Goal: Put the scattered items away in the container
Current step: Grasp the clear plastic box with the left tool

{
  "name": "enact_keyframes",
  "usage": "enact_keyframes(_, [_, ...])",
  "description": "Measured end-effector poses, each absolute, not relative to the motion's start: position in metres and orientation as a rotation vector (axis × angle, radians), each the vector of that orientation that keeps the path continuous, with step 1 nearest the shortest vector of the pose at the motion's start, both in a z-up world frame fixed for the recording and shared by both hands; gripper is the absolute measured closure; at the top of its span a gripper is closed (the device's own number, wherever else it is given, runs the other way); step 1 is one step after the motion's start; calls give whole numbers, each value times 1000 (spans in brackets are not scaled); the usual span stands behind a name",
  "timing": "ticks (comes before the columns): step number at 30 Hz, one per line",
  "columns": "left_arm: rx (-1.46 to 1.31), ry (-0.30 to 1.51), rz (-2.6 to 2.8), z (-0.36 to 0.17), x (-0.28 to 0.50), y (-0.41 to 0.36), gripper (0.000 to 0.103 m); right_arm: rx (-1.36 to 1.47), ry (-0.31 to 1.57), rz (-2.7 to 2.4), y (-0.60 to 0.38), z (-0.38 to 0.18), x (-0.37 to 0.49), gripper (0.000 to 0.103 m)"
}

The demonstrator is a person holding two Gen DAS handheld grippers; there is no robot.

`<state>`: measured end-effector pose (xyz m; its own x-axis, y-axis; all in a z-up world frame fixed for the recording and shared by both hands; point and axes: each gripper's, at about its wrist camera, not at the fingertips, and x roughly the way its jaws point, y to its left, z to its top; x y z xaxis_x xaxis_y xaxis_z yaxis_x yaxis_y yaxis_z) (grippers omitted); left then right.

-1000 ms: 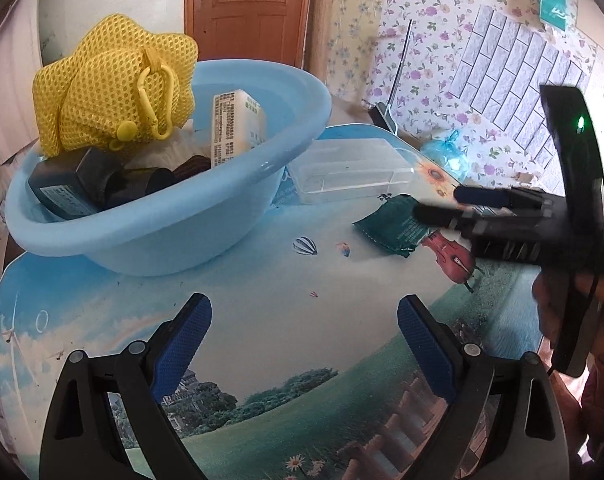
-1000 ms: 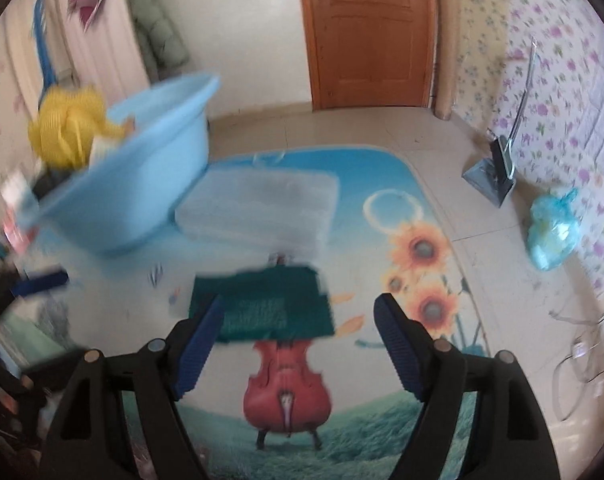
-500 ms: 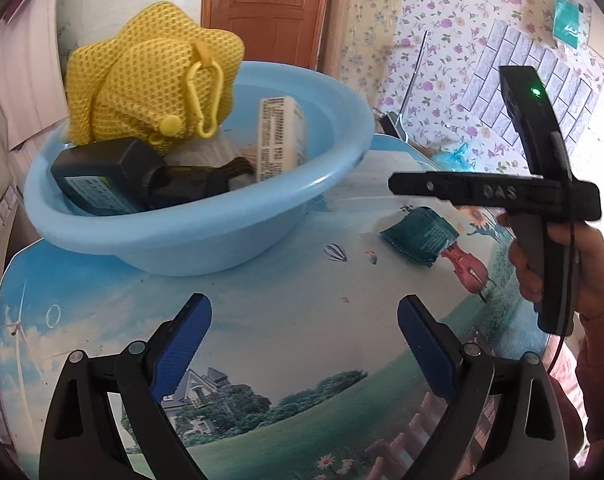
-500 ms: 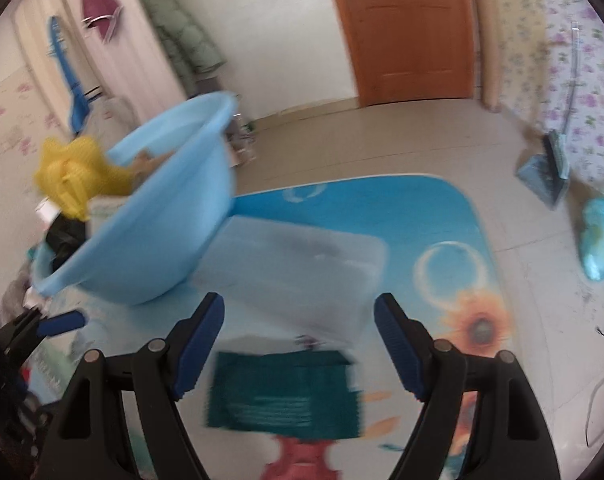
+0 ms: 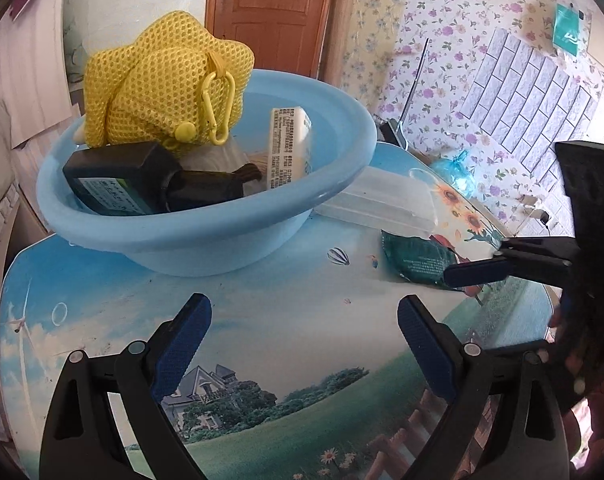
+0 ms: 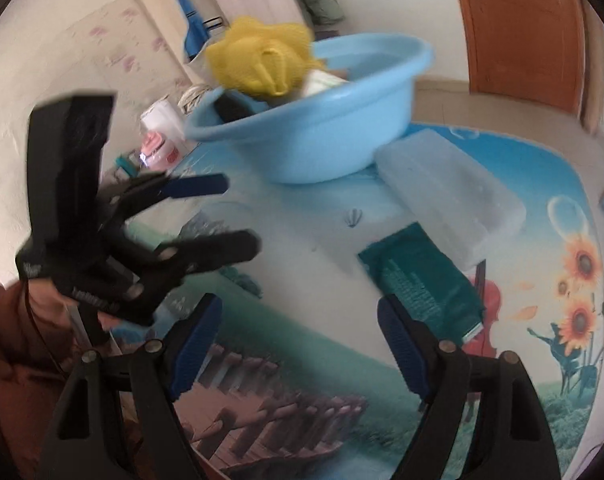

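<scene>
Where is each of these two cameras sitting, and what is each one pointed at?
Left wrist: rides the left gripper, faces the blue basin; its open fingers and the right gripper show.
Right wrist: rides the right gripper, faces the green packet and clear box; its open fingers, the left gripper and a sleeve show.
Shared: basin, yellow mesh bag, packet, box, picture-printed table.

Bright daylight, fisheye-warped edges; right wrist view motion-blurred.
</scene>
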<state>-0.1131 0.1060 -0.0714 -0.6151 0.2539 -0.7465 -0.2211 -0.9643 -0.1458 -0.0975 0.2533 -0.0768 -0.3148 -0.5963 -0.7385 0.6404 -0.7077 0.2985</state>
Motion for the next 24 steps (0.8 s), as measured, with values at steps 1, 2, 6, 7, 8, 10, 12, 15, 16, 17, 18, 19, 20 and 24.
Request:
enact_keyframes(1, [-1214, -58, 2609, -72, -113, 105, 8, 1120, 58, -2109, 257, -75, -98, 22])
enact_keyframes(2, [-1215, -59, 2612, -72, -112, 104, 8, 1102, 50, -2184, 264, -72, -102, 22])
enact_keyframes(6, [-1229, -83, 2616, -72, -109, 97, 8, 1106, -78, -2476, 304, -72, -140, 22])
enact_keyframes(7, [-1229, -89, 2617, -71, -108, 95, 9, 1125, -130, -2524, 312, -74, -150, 22])
enact_keyframes(8, [-1228, -92, 2618, -71, -107, 95, 8, 1164, -181, -2589, 323, -79, -163, 22])
enact_keyframes(10, [-1225, -91, 2620, -70, -105, 95, 8, 1220, -189, -2659, 329, -85, -183, 22])
enact_keyframes(12, [-1225, -93, 2621, -69, -104, 94, 8, 1245, -198, -2660, 325, -93, -198, 22])
enact_keyframes(15, [-1229, -95, 2615, -69, -103, 96, 8, 1271, -193, -2609, 317, -95, -210, 22])
enact_keyframes(16, [-1230, -93, 2614, -69, -103, 98, 8, 1276, -150, -2612, 316, -92, -210, 22])
enact_keyframes(17, [-1230, -91, 2613, -69, -103, 99, 8, 1274, -108, -2627, 314, -89, -212, 22])
enact_keyframes(18, [-1229, -90, 2611, -68, -102, 100, 8, 1251, -86, -2654, 314, -86, -212, 22])
enact_keyframes(19, [-1225, -88, 2610, -68, -102, 100, 8, 1218, -99, -2671, 316, -84, -212, 22])
enact_keyframes(20, [-1222, -84, 2610, -67, -101, 101, 8, 1210, -108, -2679, 318, -83, -213, 22])
enact_keyframes(24, [-1231, -79, 2604, -67, -99, 104, 8, 1366, 8, -2618, 310, -103, -243, 23])
